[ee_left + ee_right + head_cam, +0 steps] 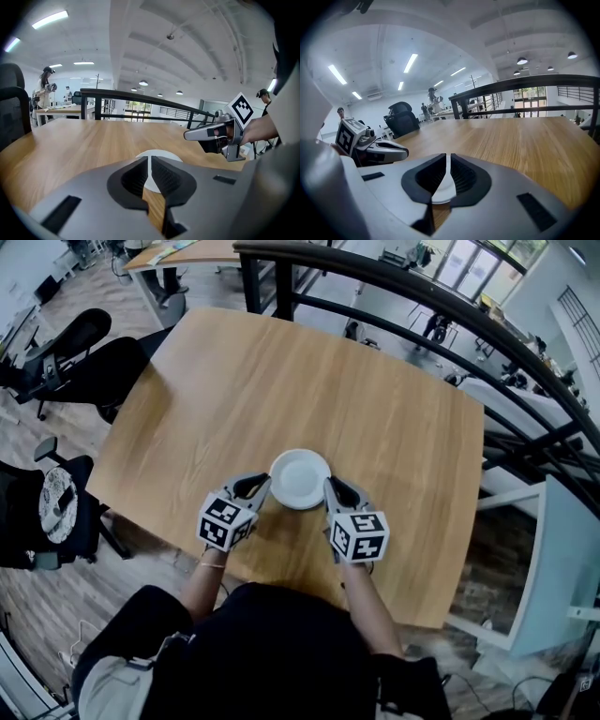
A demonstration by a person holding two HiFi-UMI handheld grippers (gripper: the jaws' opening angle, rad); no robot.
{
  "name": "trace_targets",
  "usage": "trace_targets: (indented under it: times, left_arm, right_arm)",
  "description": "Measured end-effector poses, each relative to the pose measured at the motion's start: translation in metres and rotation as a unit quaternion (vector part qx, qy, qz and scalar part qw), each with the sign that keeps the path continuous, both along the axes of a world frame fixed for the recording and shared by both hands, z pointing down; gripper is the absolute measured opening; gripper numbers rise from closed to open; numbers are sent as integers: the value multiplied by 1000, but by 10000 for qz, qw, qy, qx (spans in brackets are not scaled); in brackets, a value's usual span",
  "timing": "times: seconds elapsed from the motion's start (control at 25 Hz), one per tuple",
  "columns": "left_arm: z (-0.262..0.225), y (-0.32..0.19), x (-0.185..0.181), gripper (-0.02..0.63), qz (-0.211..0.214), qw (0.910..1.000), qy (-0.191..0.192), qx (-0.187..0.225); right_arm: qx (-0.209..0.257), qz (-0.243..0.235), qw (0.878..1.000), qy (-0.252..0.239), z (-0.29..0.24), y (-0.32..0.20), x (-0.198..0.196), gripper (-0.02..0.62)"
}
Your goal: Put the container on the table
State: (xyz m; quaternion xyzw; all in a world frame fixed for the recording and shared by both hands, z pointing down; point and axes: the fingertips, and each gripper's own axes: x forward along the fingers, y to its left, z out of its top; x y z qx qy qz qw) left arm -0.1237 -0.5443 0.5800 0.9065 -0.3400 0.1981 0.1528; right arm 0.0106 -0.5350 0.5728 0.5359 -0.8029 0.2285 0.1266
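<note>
Head view shows a round white container (pixel 300 479) low over the wooden table (pixel 281 381), at the side near the person. I cannot tell if it touches. On the container's left rim the left gripper (pixel 263 483) pinches tight. On its right rim the right gripper (pixel 329 486) pinches too.

Lit bright, even by ceiling strip lights (pixel 410 63) at 11 o'clock. Throws only soft shadows on table (pixel 281 390). Nearly blows out white container (pixel 300 479). Warped, black-vignetted at edges in 2 gripper views.
</note>
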Motion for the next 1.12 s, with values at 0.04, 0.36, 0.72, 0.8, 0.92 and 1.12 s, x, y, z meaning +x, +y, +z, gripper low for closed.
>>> trace_targets:
  times: [0.04, 0.36, 0.72, 0.8, 0.92, 1.12]
  left_arm:
    - [-1, 1, -1, 37, 4, 10000, 28, 17]
    - [-3, 17, -12, 37, -2, 10000, 32, -54]
    - [-4, 31, -20, 37, 30, 10000, 36, -42]
    - [-5, 32, -20, 37, 43, 10000, 31, -23]
    - [-8, 34, -20, 37, 76, 10000, 35, -20]
    - [-8, 33, -21, 37, 79, 10000, 9, 50]
  right_arm:
    - [16, -2, 10000, 3, -1, 1, -2, 40]
    - [157, -157, 9997, 125, -9, 13, -16, 31]
    - [170, -179, 9995, 197, -10, 27, -24, 26]
    - [174, -184, 9995, 198, -11, 29, -25, 28]
    - [174, -190, 9995, 201, -12, 31, -26, 28]
    - [164, -216, 9994, 209, -12, 30, -27, 28]
